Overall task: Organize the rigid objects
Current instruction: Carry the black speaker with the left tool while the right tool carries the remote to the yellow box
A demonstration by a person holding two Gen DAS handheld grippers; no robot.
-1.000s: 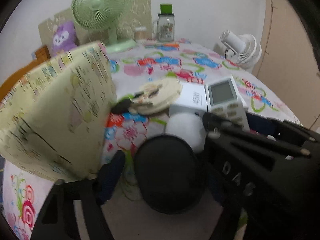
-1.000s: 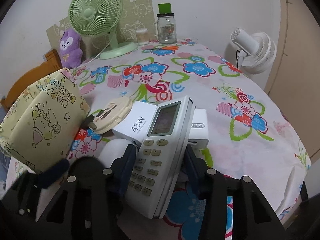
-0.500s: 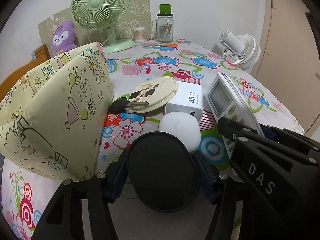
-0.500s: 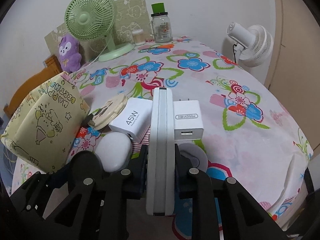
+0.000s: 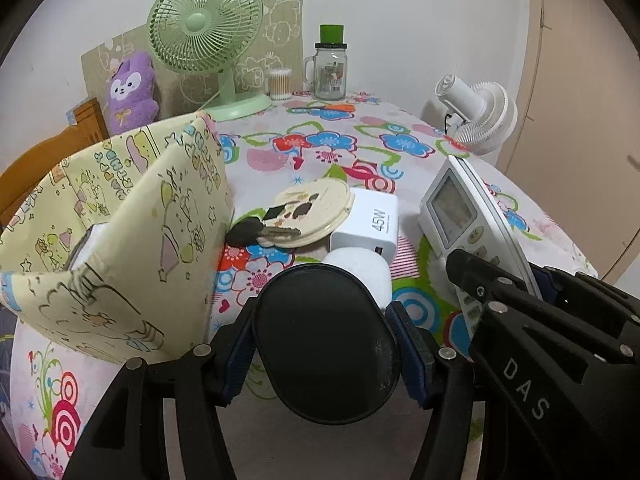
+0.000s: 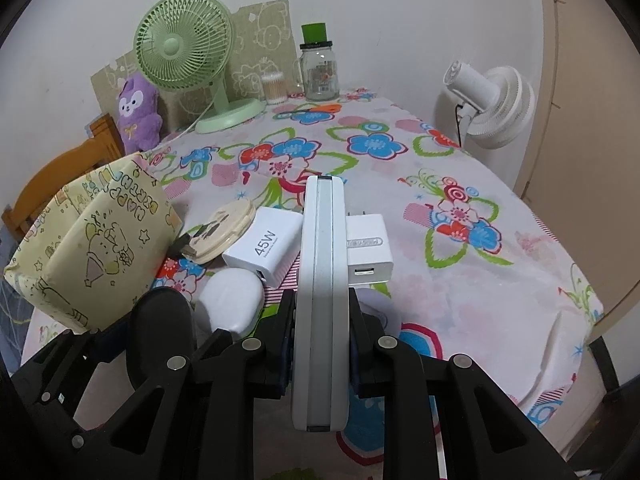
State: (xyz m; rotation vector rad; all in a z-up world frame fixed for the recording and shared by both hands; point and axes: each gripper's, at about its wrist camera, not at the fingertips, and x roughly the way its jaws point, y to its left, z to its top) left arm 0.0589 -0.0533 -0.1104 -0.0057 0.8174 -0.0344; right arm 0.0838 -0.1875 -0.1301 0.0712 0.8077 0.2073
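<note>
My left gripper (image 5: pixel 323 320) is shut on a black oval case (image 5: pixel 324 360), its blue pads (image 5: pixel 236 356) pressing both sides just above the table. My right gripper (image 6: pixel 320 304) is shut on a white remote control (image 6: pixel 320 232), held on its edge and raised off the cloth. In the left wrist view the remote (image 5: pixel 456 208) shows its screen at the right. A yellow patterned fabric box (image 5: pixel 120 240) stands open at the left. A white 45W charger (image 6: pixel 264 244), a second white charger (image 6: pixel 368 248), a white oval case (image 6: pixel 232 300) and a cream round disc (image 6: pixel 224 232) lie between.
At the table's back stand a green fan (image 6: pixel 180 52), a purple plush toy (image 6: pixel 138 116), a cotton-swab tub (image 6: pixel 274 88) and a glass jar (image 6: pixel 318 68). A white fan (image 6: pixel 496 108) stands off the right edge. A wooden chair (image 6: pixel 60 172) is behind the fabric box.
The right gripper shut on the remote, turned it from flat onto its edge and raised it. The left gripper's jaws closed onto the black case.
</note>
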